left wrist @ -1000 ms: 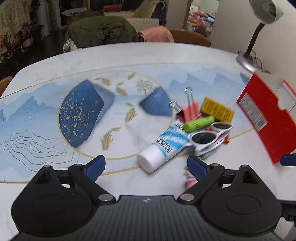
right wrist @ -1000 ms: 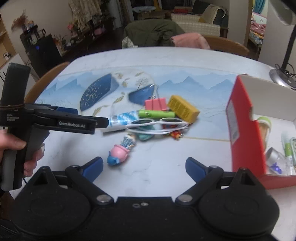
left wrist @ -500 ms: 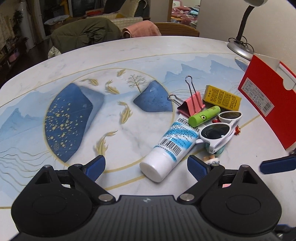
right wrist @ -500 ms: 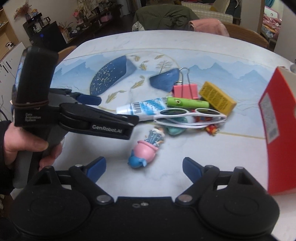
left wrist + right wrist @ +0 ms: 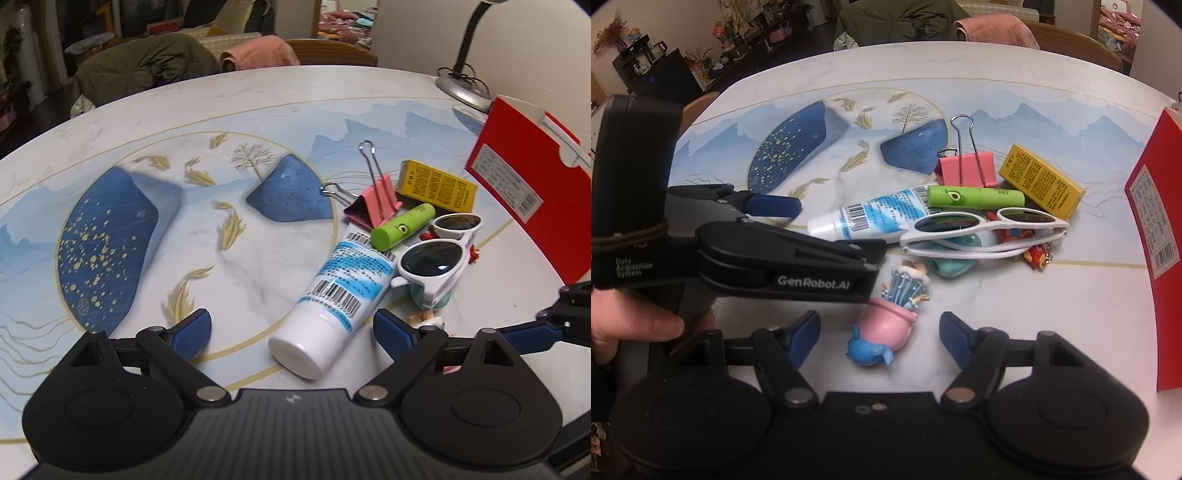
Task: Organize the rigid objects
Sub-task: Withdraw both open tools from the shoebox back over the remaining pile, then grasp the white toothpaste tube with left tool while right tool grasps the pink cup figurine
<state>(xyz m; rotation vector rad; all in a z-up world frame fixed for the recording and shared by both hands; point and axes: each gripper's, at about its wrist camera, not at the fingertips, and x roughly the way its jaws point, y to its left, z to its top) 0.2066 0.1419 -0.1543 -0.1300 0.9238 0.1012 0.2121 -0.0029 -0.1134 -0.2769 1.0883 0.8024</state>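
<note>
Blue pads of the right gripper (image 5: 879,338) are seen on both sides of a pink and blue toy figure (image 5: 882,328) on the painted table (image 5: 1015,306); its jaws are closing and the pads are not yet pressed on the toy. The left gripper (image 5: 291,330) is held wide, with the cap end of a white tube (image 5: 332,299) between its pads, untouched. White sunglasses (image 5: 982,230) are lying just behind the toy.

pink-and-blue figurine (image 5: 882,332) lying on its side | between right gripper (image 5: 880,334) jaws, untouched | white tube (image 5: 332,291) flat between left gripper (image 5: 291,330) jaws
</note>
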